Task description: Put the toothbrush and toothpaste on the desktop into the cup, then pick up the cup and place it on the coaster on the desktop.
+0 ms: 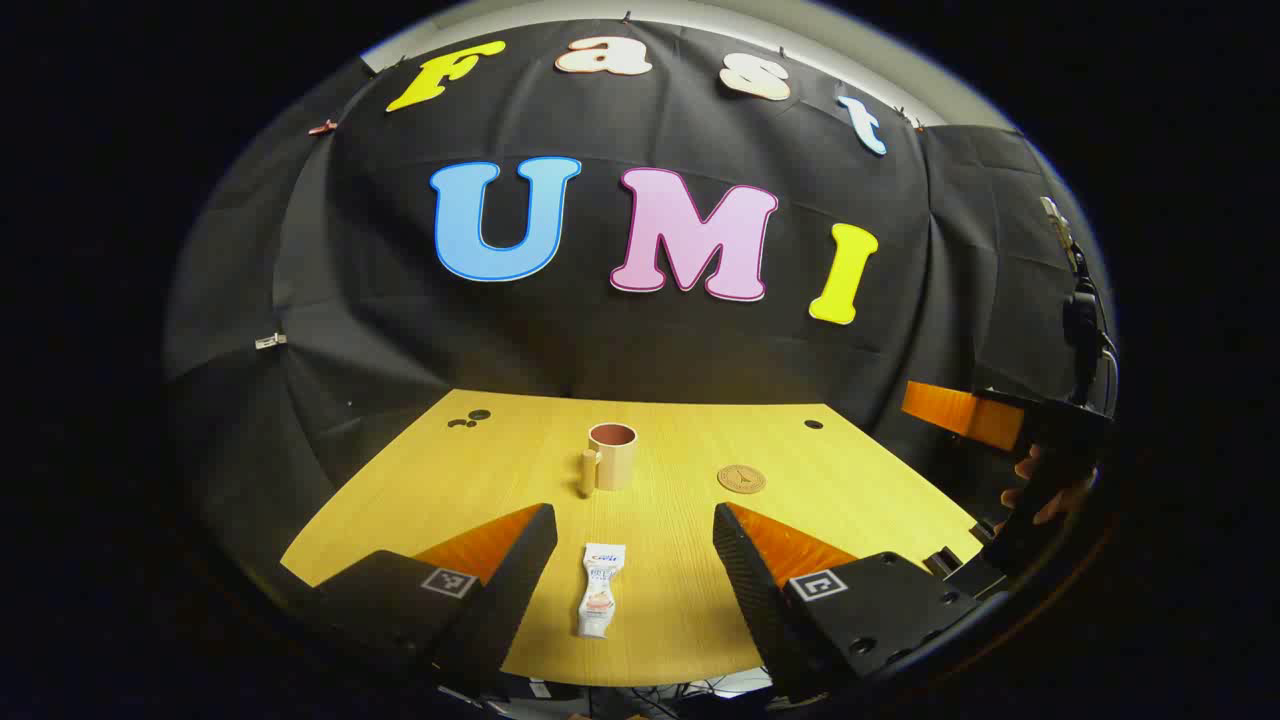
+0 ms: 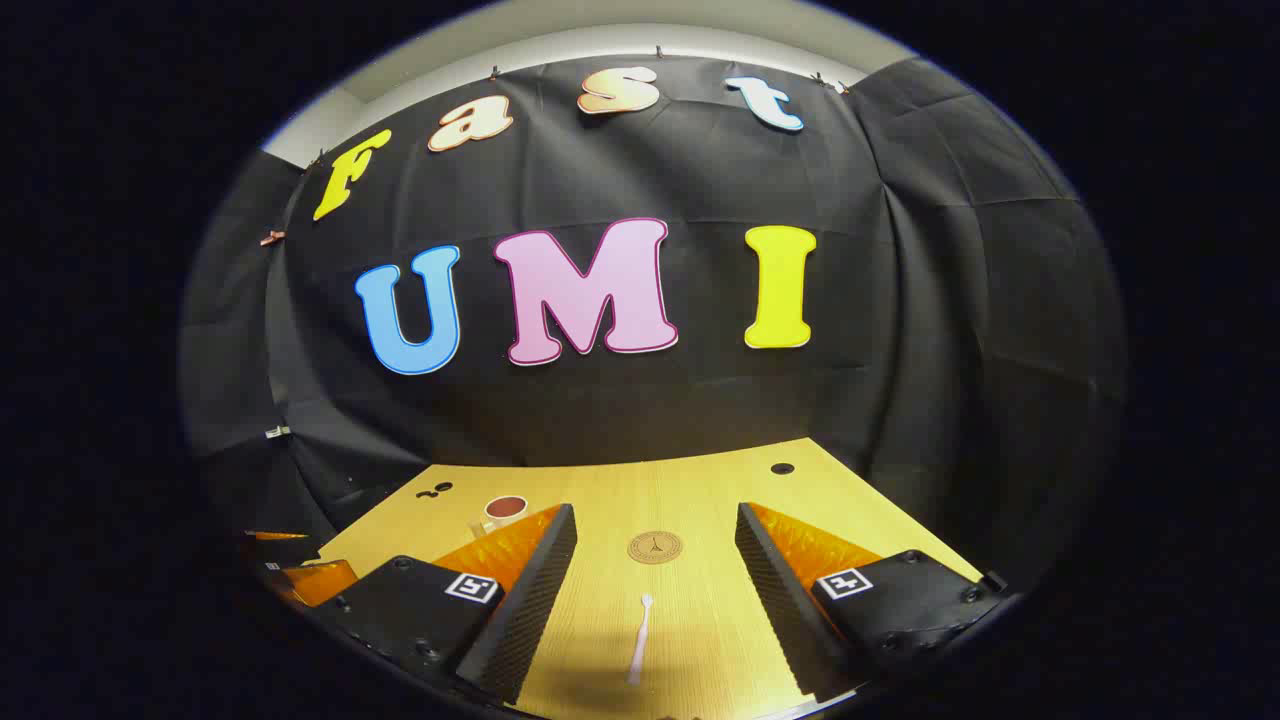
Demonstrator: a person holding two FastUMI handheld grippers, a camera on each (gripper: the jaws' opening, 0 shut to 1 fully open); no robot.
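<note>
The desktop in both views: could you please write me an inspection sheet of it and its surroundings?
Surface: wooden desktop, a few dark round holes near its far corners.
Job's things: cup upright, nothing seen inside; toothpaste lying flat between the left tool's fingers; toothbrush lying flat between the right tool's fingers; coaster bare.
Clutter: nothing seen.
Grippers: left tool open over the toothpaste; right tool open over the toothbrush; neither touches anything.
Cables: some below the desktop's near edge.
Surroundings: black cloth wall; a hand holding the other tool at the left gripper view's right edge.
</note>
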